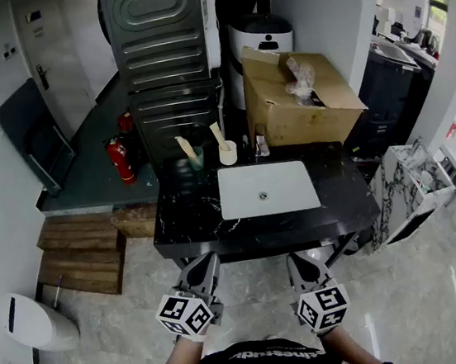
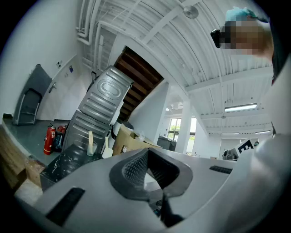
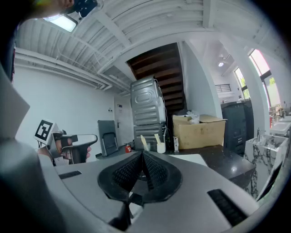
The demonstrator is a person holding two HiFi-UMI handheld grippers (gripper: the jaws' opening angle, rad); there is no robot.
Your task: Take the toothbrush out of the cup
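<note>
Left hand-held gripper (image 1: 206, 263): jaws closed together with nothing between them. It sits at the lower centre of the head view, short of the near edge of the worktop (image 1: 347, 196).
Right hand-held gripper (image 1: 299, 261): also closed and empty, just right of the left one and equally far from the cups.
Toothbrush (image 1: 185, 147): leans in a clear cup (image 1: 197, 159) at the back edge of the worktop, upper centre of the frame. It is well apart from both grippers.
Second candidate: another brush (image 1: 217, 133) stands in a white cup (image 1: 228, 154) just to the right.
Risk, wrong pick: the two cups stand close together, so the wrong handle could be taken.
Risk, tipping: both cups look light. A sideways pull on a leaning handle could drag or topple the cup, so the lift should probably follow the lean of the handle.
Risk, missed grasp: the jaws must open before arrival, or closed tips would knock the brush or cup.
Risk, neighbours: a small bottle (image 1: 261, 146) stands just right of the white cup and could be knocked over.
In the way: the white sink basin (image 1: 267, 188) lies between the grippers and the cups. It is low and empty, so it is only a reach across.
Surroundings: cardboard box (image 1: 301, 102) at upper right, ribbed metal cabinet (image 1: 161, 44) behind the cups, and fire extinguisher (image 1: 121, 160) on the floor at left.
</note>
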